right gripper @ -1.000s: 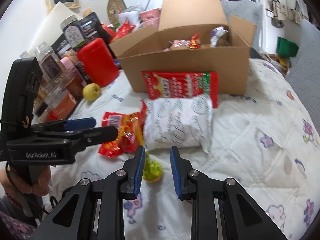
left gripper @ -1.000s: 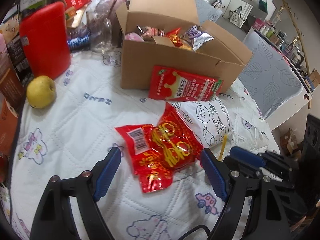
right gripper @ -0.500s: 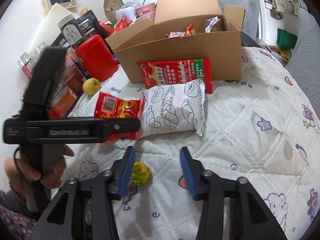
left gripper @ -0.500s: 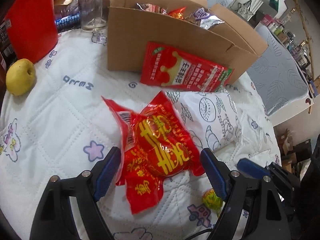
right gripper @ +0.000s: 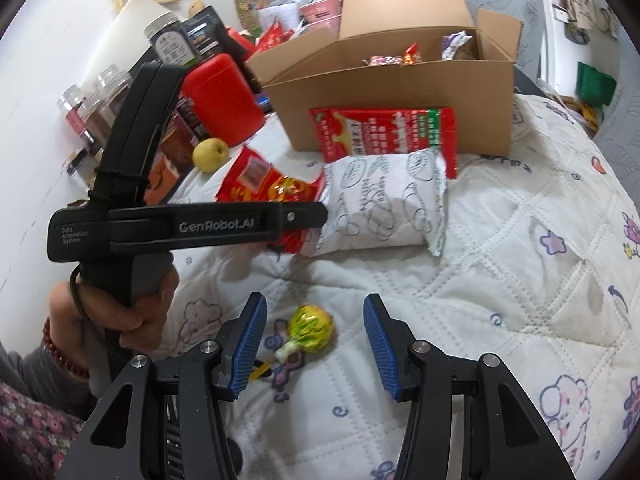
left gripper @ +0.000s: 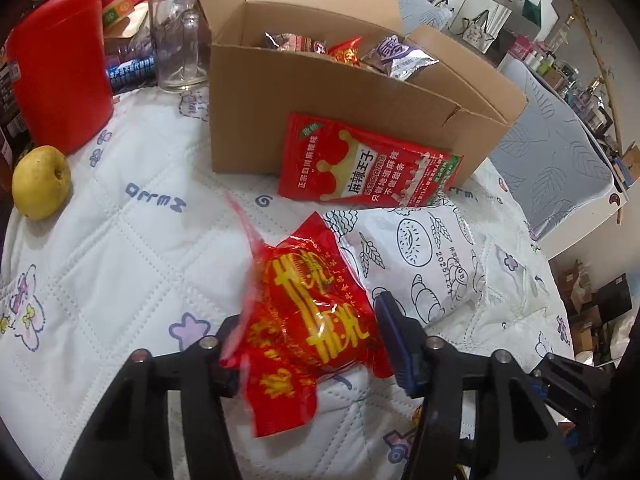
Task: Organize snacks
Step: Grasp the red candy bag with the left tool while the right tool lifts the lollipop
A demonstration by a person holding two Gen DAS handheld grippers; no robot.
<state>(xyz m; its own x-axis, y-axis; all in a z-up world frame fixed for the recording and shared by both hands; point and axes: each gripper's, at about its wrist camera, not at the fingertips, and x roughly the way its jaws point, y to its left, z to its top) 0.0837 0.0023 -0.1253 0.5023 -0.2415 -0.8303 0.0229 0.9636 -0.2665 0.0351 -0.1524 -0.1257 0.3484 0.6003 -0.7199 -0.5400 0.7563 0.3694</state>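
A red snack bag with gold characters [left gripper: 308, 312] is bunched up between the fingers of my left gripper [left gripper: 308, 340]. The jaws are closing and the pads press its sides. The right wrist view shows this bag [right gripper: 256, 176] raised at the left gripper's tip [right gripper: 304, 216]. My right gripper [right gripper: 316, 340] stands open over a green-yellow wrapped lollipop [right gripper: 312, 328] lying on the quilt between its fingers, untouched. Behind stands an open cardboard box [left gripper: 320, 112] with several snack packets inside. A flat red packet [left gripper: 360, 168] leans on its front, and a white pastry-print bag [left gripper: 424, 252] lies before it.
A red canister [left gripper: 60, 68], a yellow fruit [left gripper: 40, 188] and a glass jar [left gripper: 176, 56] stand at the left. Jars and boxes [right gripper: 96, 112] crowd the table's far left edge. A person's hand [right gripper: 120, 312] holds the left gripper's handle. White quilt [right gripper: 520, 280] lies bare at the right.
My left gripper moved in over the red bag and its jaws narrowed onto it, bunching it up. My right gripper went from shut to open around the lollipop.
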